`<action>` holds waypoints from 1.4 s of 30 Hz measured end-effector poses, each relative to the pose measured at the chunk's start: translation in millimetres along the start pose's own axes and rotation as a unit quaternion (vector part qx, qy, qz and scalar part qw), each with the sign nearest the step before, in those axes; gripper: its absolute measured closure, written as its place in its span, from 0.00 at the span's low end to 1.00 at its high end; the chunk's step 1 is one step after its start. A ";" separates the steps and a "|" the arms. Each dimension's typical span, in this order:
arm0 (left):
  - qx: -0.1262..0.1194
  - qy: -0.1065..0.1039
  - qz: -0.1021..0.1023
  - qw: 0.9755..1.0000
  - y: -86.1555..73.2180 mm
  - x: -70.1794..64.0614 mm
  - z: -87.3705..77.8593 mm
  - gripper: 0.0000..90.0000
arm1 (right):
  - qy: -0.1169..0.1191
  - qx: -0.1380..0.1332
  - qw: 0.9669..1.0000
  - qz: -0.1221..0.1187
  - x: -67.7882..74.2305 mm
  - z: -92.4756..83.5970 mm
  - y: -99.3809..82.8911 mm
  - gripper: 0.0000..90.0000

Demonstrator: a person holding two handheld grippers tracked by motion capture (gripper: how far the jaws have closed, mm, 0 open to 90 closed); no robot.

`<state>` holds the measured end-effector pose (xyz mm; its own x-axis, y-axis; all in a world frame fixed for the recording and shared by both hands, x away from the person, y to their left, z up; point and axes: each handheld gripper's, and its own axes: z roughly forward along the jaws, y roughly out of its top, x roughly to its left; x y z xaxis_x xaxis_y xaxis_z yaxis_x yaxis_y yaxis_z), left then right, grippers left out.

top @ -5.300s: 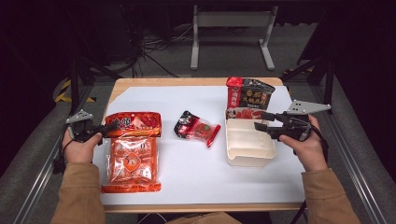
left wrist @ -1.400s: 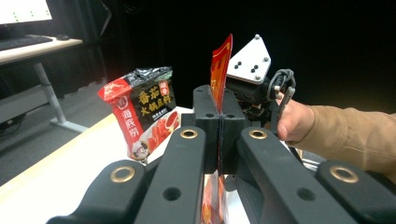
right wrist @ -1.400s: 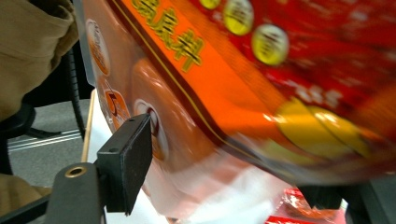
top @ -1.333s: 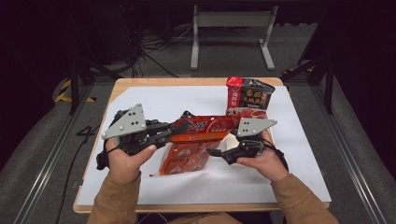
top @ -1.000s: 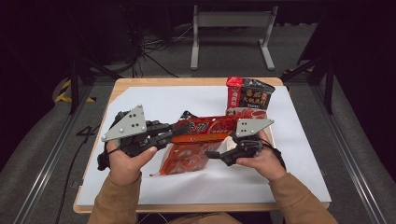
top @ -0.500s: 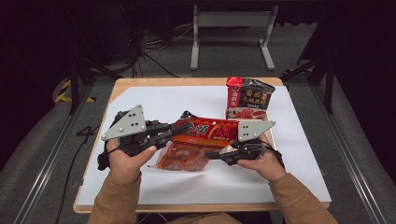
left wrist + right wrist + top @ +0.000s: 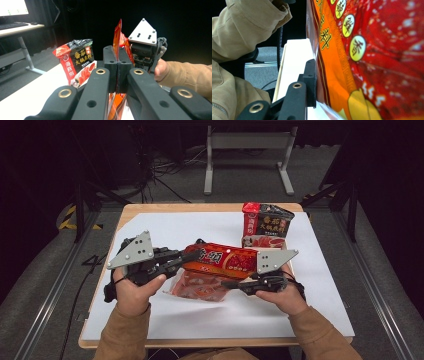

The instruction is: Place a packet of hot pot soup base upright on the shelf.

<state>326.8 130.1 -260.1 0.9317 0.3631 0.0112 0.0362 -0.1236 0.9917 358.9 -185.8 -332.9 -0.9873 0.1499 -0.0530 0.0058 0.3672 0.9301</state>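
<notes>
A large red and orange bag [image 7: 225, 260] hangs above the middle of the table, its printed band facing up. My left gripper [image 7: 192, 255] is shut on the bag's left end, and the thin edge of the bag [image 7: 117, 37] sticks up from between the pressed pads of this left gripper [image 7: 117, 72]. My right gripper [image 7: 227, 284] comes in from the right at the bag's lower edge. Its jaws have just been closing with the bag [image 7: 374, 62] between them. One finger [image 7: 310, 80] presses on the foil; the other is hidden behind it.
A black and red standing pouch [image 7: 267, 222] is at the back right, also seen past my left jaws as the pouch [image 7: 77, 60]. A smaller red packet [image 7: 260, 241] lies in front of it. White paper [image 7: 200, 320] covers the table.
Five seconds ago the bag lay flat at the table's left with the grippers apart. Now both hold it up at the middle, and the right jaws have closed onto it.
</notes>
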 end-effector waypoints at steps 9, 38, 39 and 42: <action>0.005 0.001 -0.030 1.000 -4.3 7.8 -0.9 0.85 | -0.014 0.018 1.000 0.018 1.9 -12.0 9.8 0.78; 0.044 0.054 -0.058 0.996 -30.2 40.9 -10.6 0.29 | -0.076 0.032 0.992 0.099 -13.6 -57.6 50.2 0.78; 0.046 0.059 -0.056 0.996 -31.4 42.2 -10.4 0.29 | -0.078 0.033 0.991 0.102 -14.6 -59.1 51.6 0.78; 0.051 0.069 -0.056 0.995 -35.1 45.7 -9.6 0.28 | -0.085 0.037 0.990 0.109 -18.2 -63.3 55.0 0.78</action>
<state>364.7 159.9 -293.2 0.8617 0.5018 -0.0750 0.1805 -0.1651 0.9696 367.2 -226.5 -257.8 -0.9205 0.3828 0.0788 0.2327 0.3748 0.8974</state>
